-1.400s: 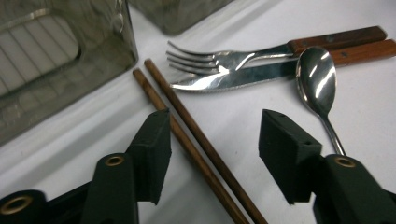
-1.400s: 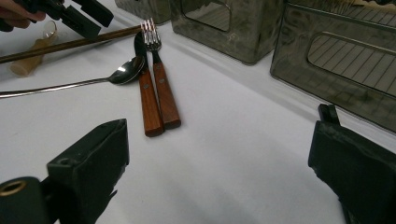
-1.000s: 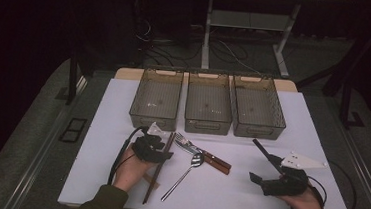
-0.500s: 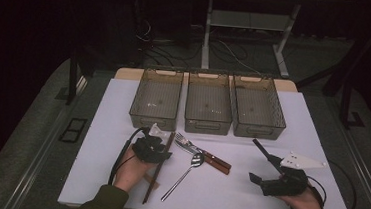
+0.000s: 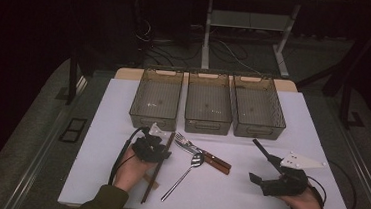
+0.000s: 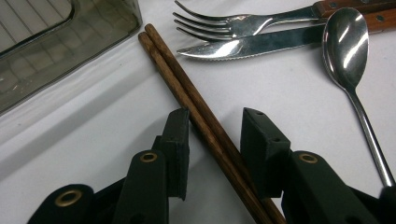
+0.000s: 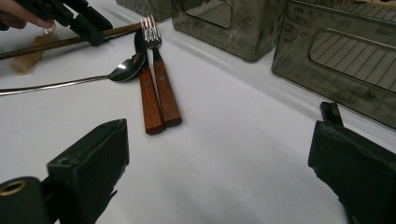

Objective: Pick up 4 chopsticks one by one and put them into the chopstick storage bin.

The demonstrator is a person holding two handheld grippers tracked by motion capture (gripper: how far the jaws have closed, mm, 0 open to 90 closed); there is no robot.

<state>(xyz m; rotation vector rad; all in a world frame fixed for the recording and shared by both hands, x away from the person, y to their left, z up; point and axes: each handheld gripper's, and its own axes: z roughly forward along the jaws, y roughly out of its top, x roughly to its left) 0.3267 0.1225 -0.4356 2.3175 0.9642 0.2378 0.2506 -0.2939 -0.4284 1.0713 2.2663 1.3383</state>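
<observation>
Little has shifted since a second ago: both hands sit where they were, and the left claw (image 6: pixel 212 140) has just been closing its jaws around the pair of wooden chopsticks (image 6: pixel 196 109), which lie between them. A gap remains on each side, so the pads do not yet press the wood.

On the white bench (image 5: pixel 320 145), the chopsticks lie side by side just in front of the left bin (image 5: pixel 156 99), beside a fork (image 6: pixel 243 21), a knife (image 6: pixel 252 45) and a spoon (image 6: pixel 348 46).

They look light, stiff and smooth, likely to roll or split apart, so gripping both together near the middle seems safest.

The right claw (image 7: pixel 219 172) rests well apart at the right, jaws wide and empty. Its near ends are cut off in the left gripper view, and the chopsticks' lower part is hidden behind the jaws.
</observation>
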